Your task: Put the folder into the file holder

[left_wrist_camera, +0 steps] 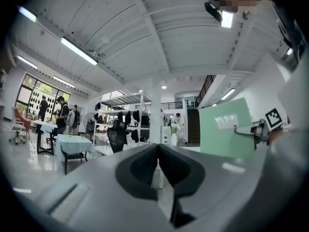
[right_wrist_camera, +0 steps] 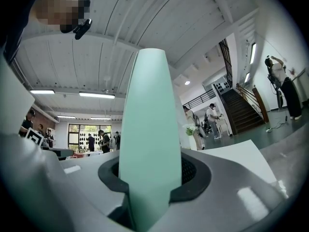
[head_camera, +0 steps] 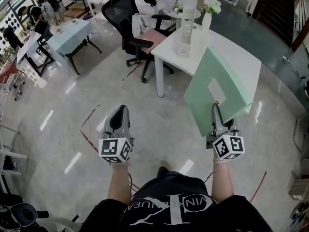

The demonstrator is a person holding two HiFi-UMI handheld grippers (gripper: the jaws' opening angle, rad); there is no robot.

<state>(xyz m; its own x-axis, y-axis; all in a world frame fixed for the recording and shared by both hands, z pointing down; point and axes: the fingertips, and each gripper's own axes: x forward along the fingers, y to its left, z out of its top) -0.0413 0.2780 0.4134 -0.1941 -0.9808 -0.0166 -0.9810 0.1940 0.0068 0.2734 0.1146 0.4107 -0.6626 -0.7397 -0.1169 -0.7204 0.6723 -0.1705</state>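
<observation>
A pale green folder (head_camera: 216, 90) with a white label stands upright in the air, and my right gripper (head_camera: 216, 111) is shut on its lower edge. In the right gripper view the folder (right_wrist_camera: 147, 129) fills the space between the jaws edge-on. In the left gripper view the folder (left_wrist_camera: 227, 128) shows at the right. My left gripper (head_camera: 120, 114) is shut with nothing in it, level with the right one, above the floor. A clear file holder (head_camera: 186, 30) stands on the white table (head_camera: 241, 54) ahead, beyond the folder.
A white vase of flowers (head_camera: 209, 11) stands on the table behind the holder. A black office chair (head_camera: 126, 21) and a pink seat stand left of the table. A table with a light blue cloth (head_camera: 72, 35) is at the far left. Shiny floor lies between me and the white table.
</observation>
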